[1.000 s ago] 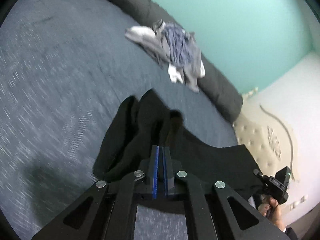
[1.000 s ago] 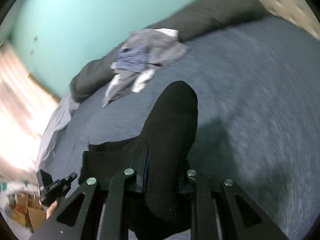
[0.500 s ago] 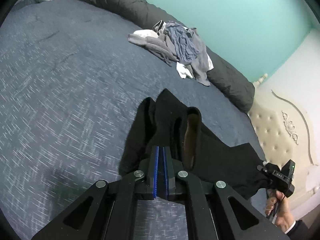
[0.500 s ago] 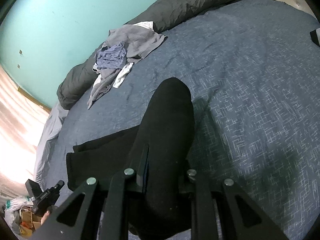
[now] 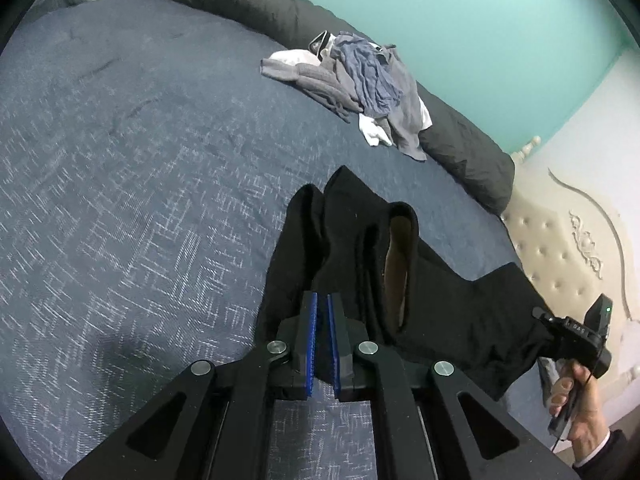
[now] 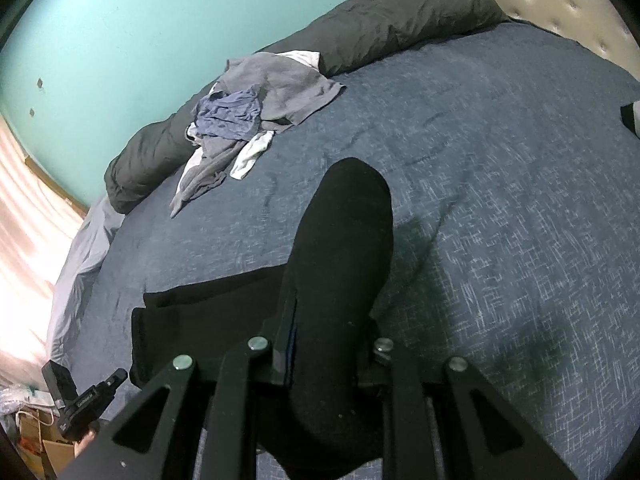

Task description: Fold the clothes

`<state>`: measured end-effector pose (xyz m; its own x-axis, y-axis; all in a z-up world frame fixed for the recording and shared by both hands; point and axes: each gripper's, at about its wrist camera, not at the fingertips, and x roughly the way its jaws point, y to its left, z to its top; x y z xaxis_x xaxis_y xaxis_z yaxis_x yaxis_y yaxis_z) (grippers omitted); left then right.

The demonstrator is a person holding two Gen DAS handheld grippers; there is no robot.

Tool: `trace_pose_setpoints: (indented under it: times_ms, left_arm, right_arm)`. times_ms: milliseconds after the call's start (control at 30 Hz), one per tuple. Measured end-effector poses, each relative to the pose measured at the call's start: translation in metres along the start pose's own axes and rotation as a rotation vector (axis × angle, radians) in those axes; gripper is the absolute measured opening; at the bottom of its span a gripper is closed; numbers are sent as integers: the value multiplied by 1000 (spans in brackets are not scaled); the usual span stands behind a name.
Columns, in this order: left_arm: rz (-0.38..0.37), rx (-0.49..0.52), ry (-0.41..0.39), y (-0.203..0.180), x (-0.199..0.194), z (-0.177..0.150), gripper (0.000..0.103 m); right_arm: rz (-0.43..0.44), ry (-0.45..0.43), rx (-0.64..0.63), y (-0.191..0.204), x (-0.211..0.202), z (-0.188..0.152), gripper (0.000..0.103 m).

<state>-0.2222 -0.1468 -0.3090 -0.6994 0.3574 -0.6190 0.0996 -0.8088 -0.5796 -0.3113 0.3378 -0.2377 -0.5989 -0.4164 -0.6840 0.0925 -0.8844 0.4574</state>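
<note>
Black garment (image 5: 440, 300): stretched over the blue bedspread (image 5: 140, 200) between both grippers. Right gripper (image 6: 332, 344): clamped on one end. Left gripper (image 5: 323, 336): jaws just parting, gap bare, cloth just beyond. Step: laying out; next, let go and smooth. Versus earlier: garment flatter, blur gone.

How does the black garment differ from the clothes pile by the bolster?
The black garment is one piece, spread long; the clothes pile is several grey, blue and white pieces, crumpled. The black garment is nearest the cameras; the clothes pile leans on the bolster. Both are over the blue bedspread.
</note>
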Motion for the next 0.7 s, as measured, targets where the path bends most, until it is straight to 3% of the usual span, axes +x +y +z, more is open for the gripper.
trace_pose_setpoints:
  times_ms: [33,100,200,333,467,567,700]
  left_arm:
    - [1,-6,3,1,1,0,13]
    - [2,-20,6,4,3,-1,29]
    - [3,-45,10,9,6,-1,45]
    - [-5,-90,30,17,12,-5,53]
    - [-33,-132,43,21,16,-10,60]
    - [-58,-155,46,21,18,-13,64]
    - [-87,-186,49,22,25,-17,65]
  right_arm:
    - [-9,-2,8,-6,1,-1,18]
    - [-19,-2,33,-20,3,-6,19]
    - [-16,8,91,-48,10,-16,21]
    - [10,17,172,-80,21,-27,30]
    - [-40,-23,173,-89,17,-34,46]
    - [-102,-90,201,-98,5,-39,47]
    - [-34,-149,242,-101,-9,-54,47]
